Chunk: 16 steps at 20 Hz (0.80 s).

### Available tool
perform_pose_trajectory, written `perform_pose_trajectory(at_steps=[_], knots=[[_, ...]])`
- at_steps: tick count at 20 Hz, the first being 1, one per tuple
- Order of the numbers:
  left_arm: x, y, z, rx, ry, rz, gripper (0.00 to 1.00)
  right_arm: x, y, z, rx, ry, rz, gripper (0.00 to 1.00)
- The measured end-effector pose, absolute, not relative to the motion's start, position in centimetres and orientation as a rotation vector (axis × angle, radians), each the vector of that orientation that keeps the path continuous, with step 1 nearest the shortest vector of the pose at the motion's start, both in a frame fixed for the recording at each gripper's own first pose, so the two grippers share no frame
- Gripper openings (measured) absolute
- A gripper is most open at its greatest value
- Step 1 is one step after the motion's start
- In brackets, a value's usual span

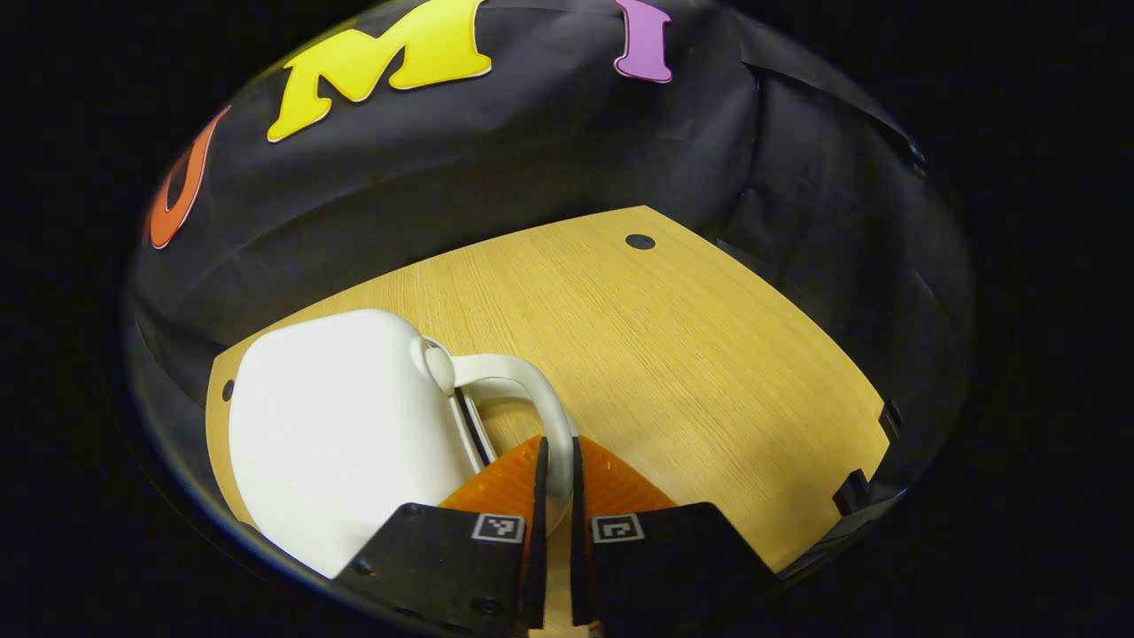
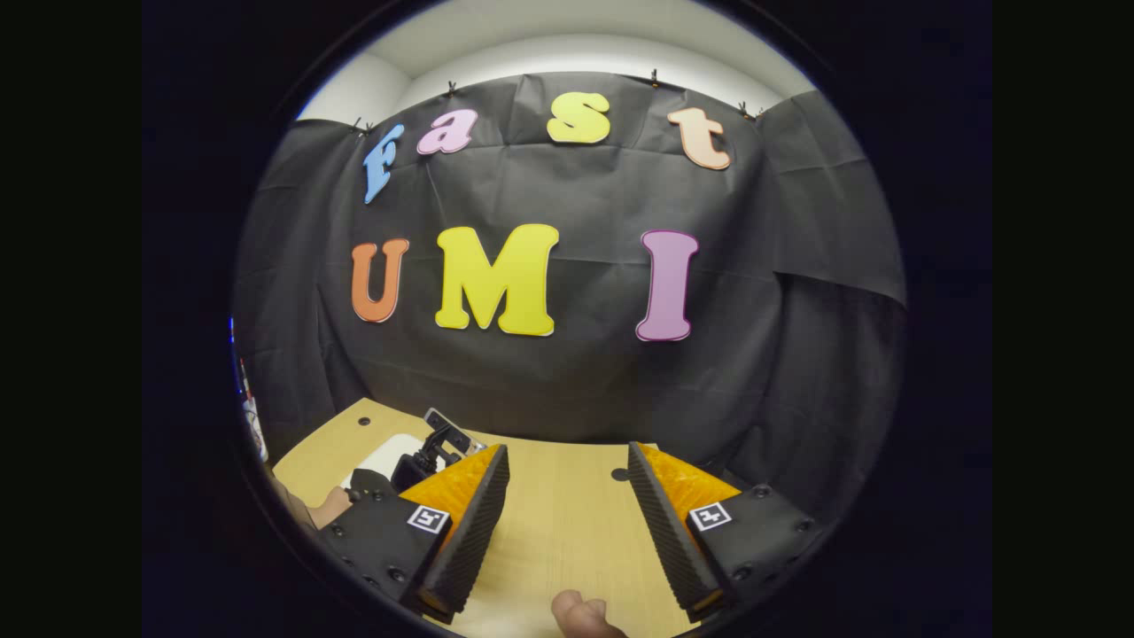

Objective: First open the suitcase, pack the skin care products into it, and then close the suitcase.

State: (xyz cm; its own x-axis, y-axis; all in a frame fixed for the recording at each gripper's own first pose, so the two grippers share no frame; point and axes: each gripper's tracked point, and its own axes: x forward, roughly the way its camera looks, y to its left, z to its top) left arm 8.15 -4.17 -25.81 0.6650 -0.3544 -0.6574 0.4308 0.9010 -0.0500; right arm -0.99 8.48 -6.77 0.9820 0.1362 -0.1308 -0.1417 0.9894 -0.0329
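The smooth white hard-shell suitcase (image 1: 341, 434) lies closed on the pale wood-grain table (image 1: 673, 354), toward the table's left edge in the left gripper view. Its looped white handle (image 1: 523, 394) arches off the right side of the shell, and a dark seam line shows just beneath where the handle meets the body.

The left tongs (image 1: 556, 470) are clenched on that handle: both fingers press against the lower end of the loop, one on each side, with only a thin slit between them where the handle passes through.

In the right gripper view, the right tongs (image 2: 567, 496) hang released above the table, their ribbed fingers (image 2: 469, 523) spread wide apart with bare wood between them and nothing touching either one. To the left beyond them, farther off, the other gripper's dark body (image 2: 425, 456) sits over a patch of the white suitcase (image 2: 385, 456), and a hand (image 2: 332, 507) holding it shows at the left edge. A fingertip (image 2: 580, 616) pokes in at the bottom edge of this view.

The table has a small dark round hole (image 1: 640, 241) near its far edge, and black cloth drapes the booth wall (image 1: 532, 151) behind it.
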Motion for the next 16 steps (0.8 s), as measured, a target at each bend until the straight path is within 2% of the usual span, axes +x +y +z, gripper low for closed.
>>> perform_pose_trajectory(at_steps=[1,2,3,5,6,7,11,14,16], knots=[[7.6,-4.3,-25.5,0.078,0.718,-0.435,0.2,-0.9,8.5,-6.7,-0.038,0.128,0.135,0.8],[7.3,-4.2,-25.2,0.047,0.723,-0.419,0.43,-0.9,8.5,-6.4,-0.034,0.123,0.128,0.8],[7.3,-3.8,-24.9,0.037,0.715,-0.388,0.42,-0.8,8.5,-6.2,-0.032,0.118,0.119,0.8],[7.7,-1.7,-22.7,0.054,0.662,-0.317,0.78,-0.8,8.7,-5.8,-0.032,0.104,0.105,0.8],[8.0,-0.6,-21.2,0.063,0.627,-0.283,0.83,-0.7,9.0,-5.6,-0.036,0.098,0.101,0.8],[7.7,0.7,-19.8,0.073,0.587,-0.255,0.77,-0.6,9.6,-5.4,-0.041,0.094,0.106,0.8],[6.8,5.7,-13.3,0.086,0.422,-0.166,0.99,-0.2,12.4,-4.6,-0.057,0.069,0.122,0.8],[6.1,9.6,-8.6,0.031,0.331,-0.099,0.99,-0.1,15.1,-3.9,-0.067,0.051,0.134,0.8],[5.2,10.9,-5.8,-0.022,0.288,-0.101,0.99,0.0,17.0,-3.6,-0.067,0.045,0.14,0.8]])
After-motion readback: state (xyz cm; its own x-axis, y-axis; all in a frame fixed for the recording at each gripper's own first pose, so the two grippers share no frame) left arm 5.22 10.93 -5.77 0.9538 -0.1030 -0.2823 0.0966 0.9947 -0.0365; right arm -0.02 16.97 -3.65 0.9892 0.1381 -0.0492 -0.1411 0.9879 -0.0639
